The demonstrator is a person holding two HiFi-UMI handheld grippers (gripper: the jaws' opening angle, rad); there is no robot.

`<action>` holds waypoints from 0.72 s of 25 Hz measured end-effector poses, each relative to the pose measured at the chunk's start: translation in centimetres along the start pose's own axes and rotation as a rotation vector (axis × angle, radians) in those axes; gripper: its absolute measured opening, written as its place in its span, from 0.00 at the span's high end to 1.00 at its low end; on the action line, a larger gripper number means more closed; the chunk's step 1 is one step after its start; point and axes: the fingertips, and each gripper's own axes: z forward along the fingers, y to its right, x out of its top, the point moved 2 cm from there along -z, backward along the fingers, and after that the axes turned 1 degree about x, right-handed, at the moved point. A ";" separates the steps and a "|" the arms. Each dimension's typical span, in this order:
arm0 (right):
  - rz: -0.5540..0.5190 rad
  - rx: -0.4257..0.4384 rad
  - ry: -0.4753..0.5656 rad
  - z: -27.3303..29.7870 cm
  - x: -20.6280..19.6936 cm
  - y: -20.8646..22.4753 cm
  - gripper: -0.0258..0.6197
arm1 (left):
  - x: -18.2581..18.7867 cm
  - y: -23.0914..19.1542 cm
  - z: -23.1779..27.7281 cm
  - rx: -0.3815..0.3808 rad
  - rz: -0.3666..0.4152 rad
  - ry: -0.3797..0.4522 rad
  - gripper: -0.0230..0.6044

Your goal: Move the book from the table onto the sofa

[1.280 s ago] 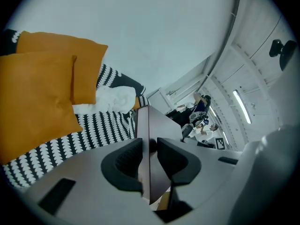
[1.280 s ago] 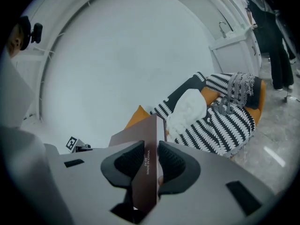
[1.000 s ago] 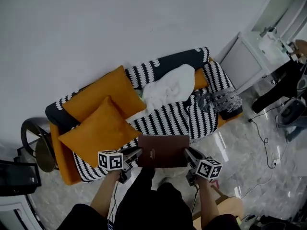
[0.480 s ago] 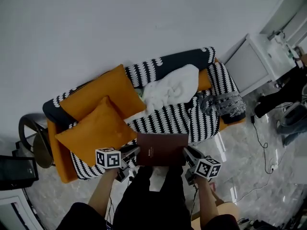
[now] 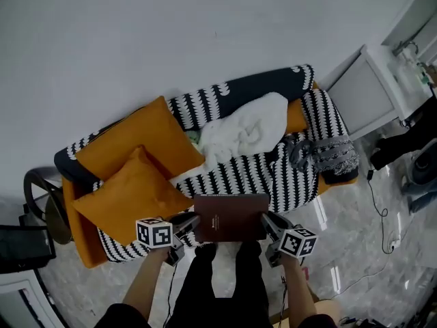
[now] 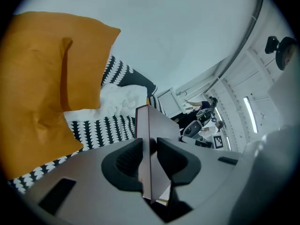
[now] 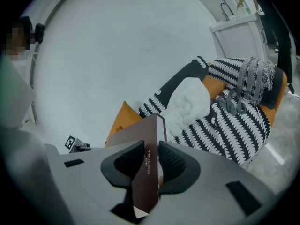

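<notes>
Maroon book [image 5: 231, 217] held flat in air at sofa [image 5: 293, 183] front edge, above person's legs [image 5: 198, 292]. Book's left edge pinched by left gripper [image 5: 193, 222] fingers, right edge pinched by right gripper [image 5: 265, 220] fingers. Open striped seat strip just beyond book. Orange cushions [image 5: 140, 139] crowd left end, white blanket [image 5: 246, 128] at mid-back, grey fringed throw [image 5: 321, 152] over right end. Count: one book, two cushions, one blanket, one throw, two grippers.

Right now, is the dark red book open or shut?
Shut. The dark red book shows only its closed cover, pinched by left gripper and right gripper.
</notes>
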 end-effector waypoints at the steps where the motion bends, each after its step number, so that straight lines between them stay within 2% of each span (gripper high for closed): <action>1: 0.004 0.001 -0.001 0.5 0.1 0.6 0.78 | 0.3 -0.4 0.6 0.003 0.001 0.000 0.80; 8: 0.035 -0.006 -0.026 4.8 0.3 5.0 0.78 | 1.8 -4.5 4.8 0.024 -0.015 -0.006 0.80; 18: 0.079 -0.051 -0.065 11.5 -1.8 13.4 0.78 | 0.9 -12.5 12.4 0.051 -0.061 -0.030 0.80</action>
